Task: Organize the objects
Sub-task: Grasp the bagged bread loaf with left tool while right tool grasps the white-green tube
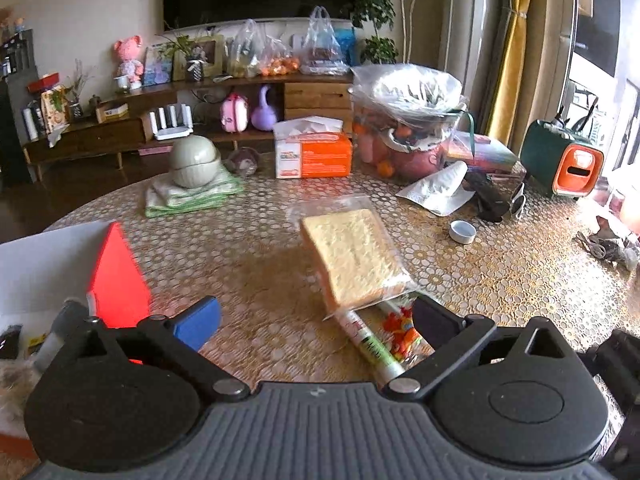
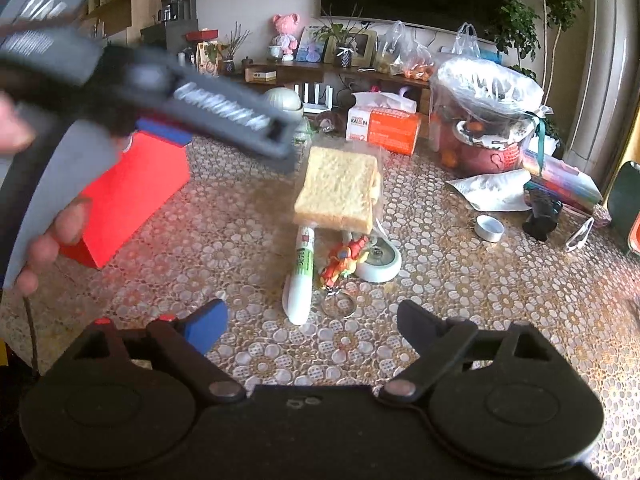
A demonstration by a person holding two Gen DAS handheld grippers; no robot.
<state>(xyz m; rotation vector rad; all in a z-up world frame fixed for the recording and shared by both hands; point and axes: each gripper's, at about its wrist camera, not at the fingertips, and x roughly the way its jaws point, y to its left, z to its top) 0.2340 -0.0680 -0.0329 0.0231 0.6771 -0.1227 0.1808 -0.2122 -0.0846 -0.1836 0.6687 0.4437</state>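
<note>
Inside its clear bag (image 1: 344, 216), sliced bread (image 1: 356, 256) lies beside a red box (image 1: 120, 280).

One bagged bread slice (image 2: 338, 196); one white tube (image 2: 302, 276); one red box (image 2: 132, 196); one tissue box (image 2: 384, 124).

Bagged bread slices (image 2: 340, 192) propped aslant on table, white tube (image 2: 301, 276), colourful keychain (image 2: 344, 260), perhaps a toy, just below

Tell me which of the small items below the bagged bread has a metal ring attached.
The colourful keychain toy: a metal ring hangs from it. The white tube and the white disc have none.
</note>
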